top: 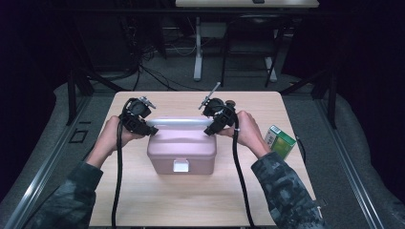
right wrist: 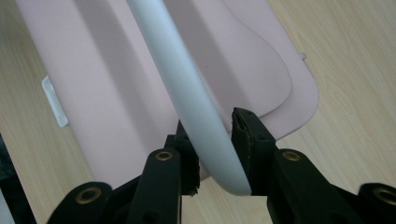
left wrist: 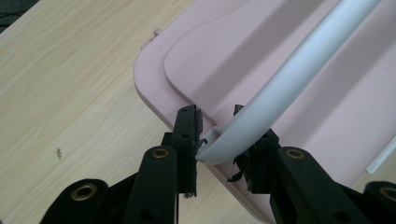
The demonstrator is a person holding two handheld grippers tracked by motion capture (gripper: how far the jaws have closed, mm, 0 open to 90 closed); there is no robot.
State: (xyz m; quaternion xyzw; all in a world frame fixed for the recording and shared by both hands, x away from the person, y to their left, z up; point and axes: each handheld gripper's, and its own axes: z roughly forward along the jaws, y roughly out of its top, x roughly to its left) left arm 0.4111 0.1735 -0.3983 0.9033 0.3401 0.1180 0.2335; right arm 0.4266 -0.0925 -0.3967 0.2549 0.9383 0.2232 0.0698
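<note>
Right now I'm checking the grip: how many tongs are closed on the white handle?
2. The left tongs clamp the white handle at its left end, the right tongs at its right end, above the pink box.

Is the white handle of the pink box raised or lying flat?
Raised: the white handle stands above the lid of the pink box, each end between a gripper's jaws.

Off to your right on the table

A green and white carton [top: 280,141] lies near the right edge of your wooden table [top: 191,200]; beyond it, a second desk [top: 246,4] stands on the grey floor.
</note>
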